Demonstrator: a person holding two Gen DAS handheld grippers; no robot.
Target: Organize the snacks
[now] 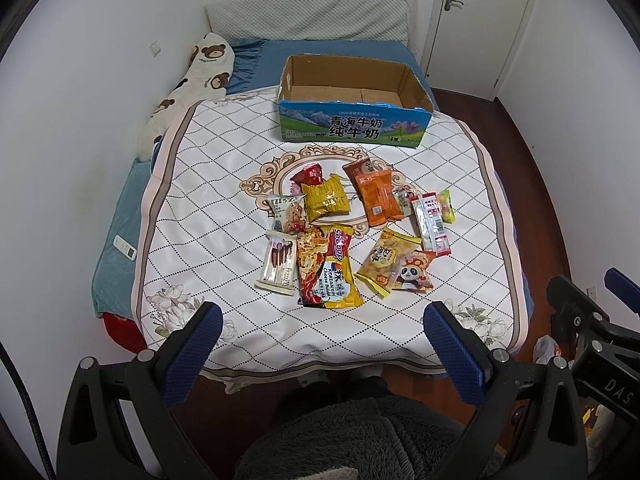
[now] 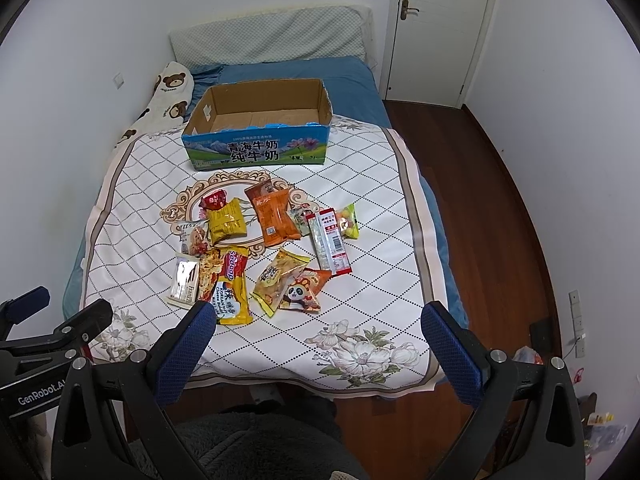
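Several snack packets lie in a loose heap on a white diamond-patterned cloth (image 1: 224, 152) over a bed: a yellow packet (image 1: 326, 199), an orange packet (image 1: 378, 198), a long yellow-red noodle pack (image 1: 338, 270), a panda packet (image 1: 412, 274). An empty open milk carton box (image 1: 354, 98) stands behind them. The box (image 2: 258, 120) and heap (image 2: 264, 240) also show in the right wrist view. My left gripper (image 1: 322, 320) and right gripper (image 2: 320, 320) are both open and empty, held back above the bed's near edge.
A bear-print pillow (image 1: 196, 76) lies along the left wall. A white remote (image 1: 125, 247) sits on the blue bedding at left. Wooden floor (image 2: 480, 200) and a white door (image 2: 440, 20) are to the right. The right gripper shows at the right edge of the left wrist view (image 1: 592, 320).
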